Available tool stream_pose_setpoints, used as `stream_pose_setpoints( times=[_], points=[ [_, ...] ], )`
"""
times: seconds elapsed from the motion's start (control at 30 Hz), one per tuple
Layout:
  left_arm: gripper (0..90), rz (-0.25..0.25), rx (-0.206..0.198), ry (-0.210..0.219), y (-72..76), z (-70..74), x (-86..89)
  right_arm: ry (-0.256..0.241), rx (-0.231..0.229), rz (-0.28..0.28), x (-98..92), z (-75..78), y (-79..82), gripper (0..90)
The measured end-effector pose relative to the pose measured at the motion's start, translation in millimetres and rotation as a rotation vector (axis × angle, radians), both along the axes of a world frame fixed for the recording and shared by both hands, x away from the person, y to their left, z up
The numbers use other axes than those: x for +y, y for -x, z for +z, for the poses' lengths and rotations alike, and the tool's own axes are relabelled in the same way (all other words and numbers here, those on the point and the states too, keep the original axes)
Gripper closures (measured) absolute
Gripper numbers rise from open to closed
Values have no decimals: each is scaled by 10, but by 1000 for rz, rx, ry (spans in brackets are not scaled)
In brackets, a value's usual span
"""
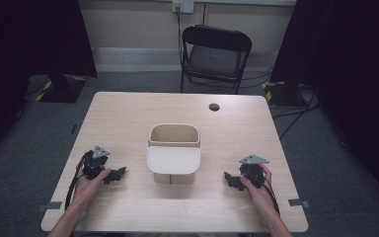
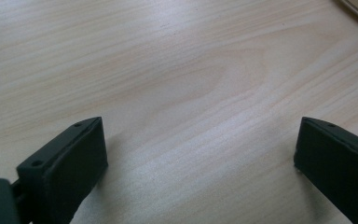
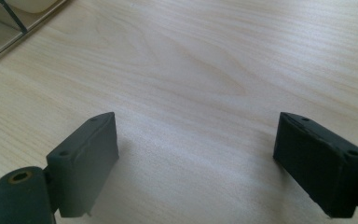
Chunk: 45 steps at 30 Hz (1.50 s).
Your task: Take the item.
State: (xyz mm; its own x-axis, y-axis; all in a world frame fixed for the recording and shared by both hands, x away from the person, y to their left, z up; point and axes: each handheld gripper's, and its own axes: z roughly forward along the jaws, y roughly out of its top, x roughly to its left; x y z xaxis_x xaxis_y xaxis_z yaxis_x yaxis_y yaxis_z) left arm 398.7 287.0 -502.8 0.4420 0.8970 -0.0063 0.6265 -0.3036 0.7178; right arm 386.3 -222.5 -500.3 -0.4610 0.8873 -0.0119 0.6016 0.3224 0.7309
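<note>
Left gripper (image 1: pixel 120 173): jaws spread wide, nothing between them, resting low on the wooden table (image 1: pixel 128 113). Right gripper (image 1: pixel 228 177): likewise wide apart and empty, bare wood grain between the pads in its own view. Both aimed inward, mirrored either side of centre; probably a ready stance, set to close in from two sides at once. Between them, apart from both: beige bin (image 1: pixel 173 153), upright, open at the top, with a pale flap sloping down its near side. Corner of bin just caught at upper left of right gripper view (image 3: pixel 9 28). Beyond table: black folding chair (image 1: pixel 216 57).
</note>
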Motion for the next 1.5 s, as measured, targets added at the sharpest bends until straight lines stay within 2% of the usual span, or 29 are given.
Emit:
stream_pose_setpoints(
  times=[0.13,0.2,0.23,0.27,0.37,0.47,0.6,0.9,0.97,1.23,1.37,1.5],
  points=[
    [62,11,8,2,1,19,11,0,0,0,0,0,0,131],
    [71,12,6,-13,4,31,24,0,-1,0,0,-1,0,131],
    [93,18,1,7,6,28,21,0,-2,1,0,-1,0,131],
    [165,21,-3,7,10,43,32,1,-2,0,0,-1,0,131],
    [162,10,5,29,14,53,44,1,-2,0,0,-1,0,131],
    [162,5,-9,34,24,73,35,1,-2,0,0,-1,0,131],
    [161,-3,-16,78,38,104,6,1,-2,-2,1,-1,1,129],
    [162,-46,-37,126,82,173,-56,1,-1,-3,2,-1,2,129],
    [165,-63,-19,183,92,187,-84,1,-2,-3,2,-1,2,128],
    [171,-94,-54,182,135,243,-176,1,-2,-3,2,-1,2,129],
    [184,-108,-78,162,160,271,-219,0,-2,-4,3,-1,2,128],
    [192,-125,-84,167,176,297,-248,1,-1,-3,2,-1,2,129]
  ],
)
